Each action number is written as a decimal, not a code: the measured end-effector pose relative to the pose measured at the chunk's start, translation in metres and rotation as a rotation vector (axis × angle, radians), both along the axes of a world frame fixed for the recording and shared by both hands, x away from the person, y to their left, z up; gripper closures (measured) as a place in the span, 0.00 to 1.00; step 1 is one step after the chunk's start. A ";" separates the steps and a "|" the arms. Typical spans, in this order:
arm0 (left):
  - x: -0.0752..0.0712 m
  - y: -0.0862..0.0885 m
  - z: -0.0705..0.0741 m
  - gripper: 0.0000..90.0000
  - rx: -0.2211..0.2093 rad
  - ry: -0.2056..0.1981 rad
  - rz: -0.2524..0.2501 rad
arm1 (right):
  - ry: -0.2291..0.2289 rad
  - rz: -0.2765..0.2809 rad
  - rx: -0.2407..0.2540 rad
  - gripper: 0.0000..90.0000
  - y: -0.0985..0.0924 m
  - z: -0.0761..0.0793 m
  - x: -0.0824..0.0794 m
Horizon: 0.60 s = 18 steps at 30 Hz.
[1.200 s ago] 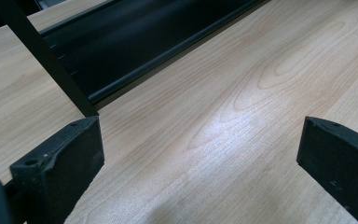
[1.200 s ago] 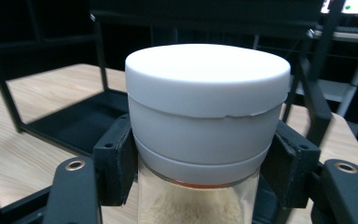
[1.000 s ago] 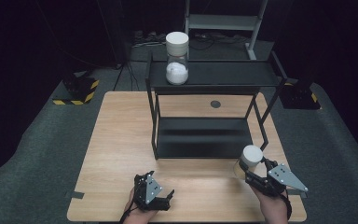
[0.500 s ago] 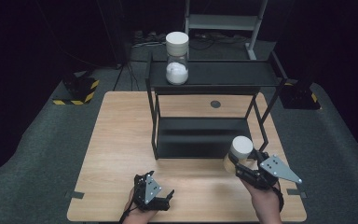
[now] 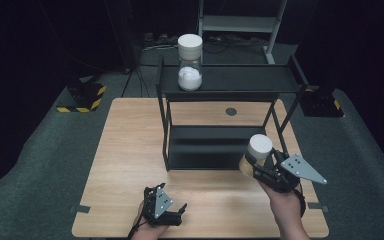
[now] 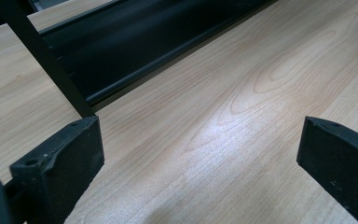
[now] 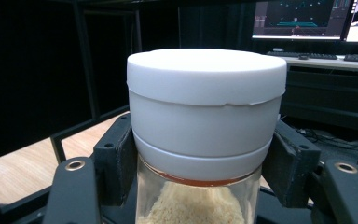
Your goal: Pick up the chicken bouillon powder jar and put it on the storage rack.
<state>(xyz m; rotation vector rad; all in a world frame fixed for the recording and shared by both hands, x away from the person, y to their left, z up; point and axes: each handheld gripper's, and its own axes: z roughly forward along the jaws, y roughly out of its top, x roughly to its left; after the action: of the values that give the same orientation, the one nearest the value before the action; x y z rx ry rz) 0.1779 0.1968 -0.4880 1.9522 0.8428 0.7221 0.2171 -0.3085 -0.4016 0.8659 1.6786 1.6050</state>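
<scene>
One jar (image 5: 189,67) already stands on the rack's (image 5: 230,80) top shelf as the right gripper (image 5: 258,168), clamped on a second jar (image 5: 256,152), lifts it off the table (image 5: 125,150); left gripper (image 5: 172,215) idles wide open, empty.

No text, label or number can be read anywhere (the distant screens are too blurred).

White-lidded glass jar (image 7: 205,121) of tan powder, upright, aloft.
</scene>
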 end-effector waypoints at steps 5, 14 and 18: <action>-0.001 0.000 0.000 0.01 0.007 -0.006 -0.004 | -0.008 -0.002 -0.002 0.38 0.000 0.011 0.007; 0.001 0.002 0.000 0.01 -0.005 0.002 -0.011 | -0.026 -0.009 0.008 0.38 0.002 0.031 0.016; 0.001 0.003 0.000 0.01 -0.011 0.002 -0.010 | -0.038 -0.012 0.010 0.38 0.004 0.041 0.018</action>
<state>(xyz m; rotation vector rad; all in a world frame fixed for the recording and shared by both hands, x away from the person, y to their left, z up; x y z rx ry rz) 0.1788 0.1996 -0.4884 1.9467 0.8357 0.7082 0.2353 -0.3041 -0.3601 0.8438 1.6372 1.6133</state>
